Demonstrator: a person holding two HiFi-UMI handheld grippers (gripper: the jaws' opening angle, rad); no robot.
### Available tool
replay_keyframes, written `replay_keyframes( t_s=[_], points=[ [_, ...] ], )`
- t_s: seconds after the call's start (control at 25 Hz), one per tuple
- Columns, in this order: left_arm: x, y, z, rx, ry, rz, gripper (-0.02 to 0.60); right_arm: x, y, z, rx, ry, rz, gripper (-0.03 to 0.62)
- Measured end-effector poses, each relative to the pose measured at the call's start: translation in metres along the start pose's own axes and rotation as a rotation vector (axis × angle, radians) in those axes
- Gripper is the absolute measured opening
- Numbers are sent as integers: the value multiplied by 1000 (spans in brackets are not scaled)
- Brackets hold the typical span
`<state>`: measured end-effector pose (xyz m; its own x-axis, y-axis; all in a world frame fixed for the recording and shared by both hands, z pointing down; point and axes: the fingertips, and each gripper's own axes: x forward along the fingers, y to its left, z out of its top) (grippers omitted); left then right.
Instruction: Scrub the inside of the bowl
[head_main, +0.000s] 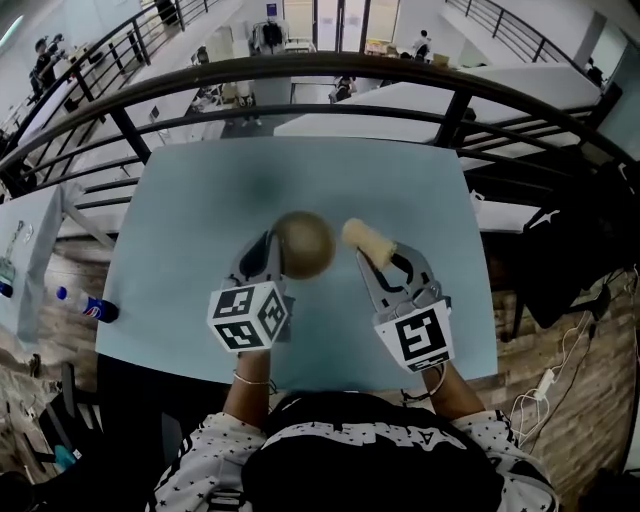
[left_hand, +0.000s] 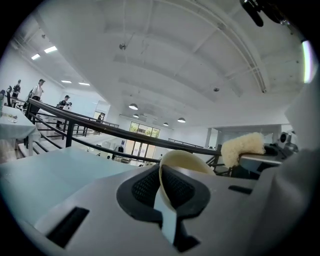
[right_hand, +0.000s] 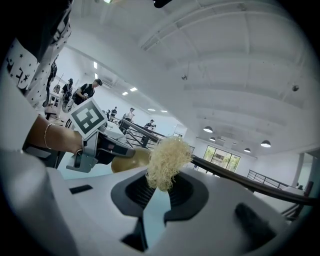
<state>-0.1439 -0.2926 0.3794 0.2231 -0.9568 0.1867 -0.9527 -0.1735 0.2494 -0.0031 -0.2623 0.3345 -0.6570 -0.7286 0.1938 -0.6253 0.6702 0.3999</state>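
Left gripper (head_main: 270, 252) clamps tan round bowl (head_main: 304, 243) by its rim over pale blue table (head_main: 180, 220) middle; right gripper (head_main: 388, 256) pinches cream fibrous scrubber (head_main: 362, 238) alongside, scrubbing apparently unstarted.

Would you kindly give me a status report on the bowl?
Left gripper shut on bowl rim. Right gripper shut on scrubber, beside bowl, not inside. Nothing between them.

Pale blue table (head_main: 180, 250), far edge just beside the black railing (head_main: 300, 65). A bottle (head_main: 90, 306) lies by its side edge, away from the railing; support unclear.
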Motion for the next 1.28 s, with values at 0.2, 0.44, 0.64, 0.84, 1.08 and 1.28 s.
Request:
replay_keyframes(
  t_s=[0.2,0.44,0.64,0.84,1.08,1.28],
  points=[
    [15,8,-19,-7,45,-16,25,15,-1,-3,8,8,-14,57],
    [27,18,-39,-19,96,-13,23,21,-3,-9,28,33,-16,57],
    [38,22,-58,-32,141,-18,24,25,-5,-17,38,53,-23,57],
    [47,22,-75,-43,179,-24,23,25,-9,-24,41,70,-29,57],
    [57,25,-93,-45,219,-24,25,28,-13,-30,49,85,-31,57],
    [64,32,-107,-53,253,-16,25,33,-14,-32,47,96,-31,57]
  ],
)
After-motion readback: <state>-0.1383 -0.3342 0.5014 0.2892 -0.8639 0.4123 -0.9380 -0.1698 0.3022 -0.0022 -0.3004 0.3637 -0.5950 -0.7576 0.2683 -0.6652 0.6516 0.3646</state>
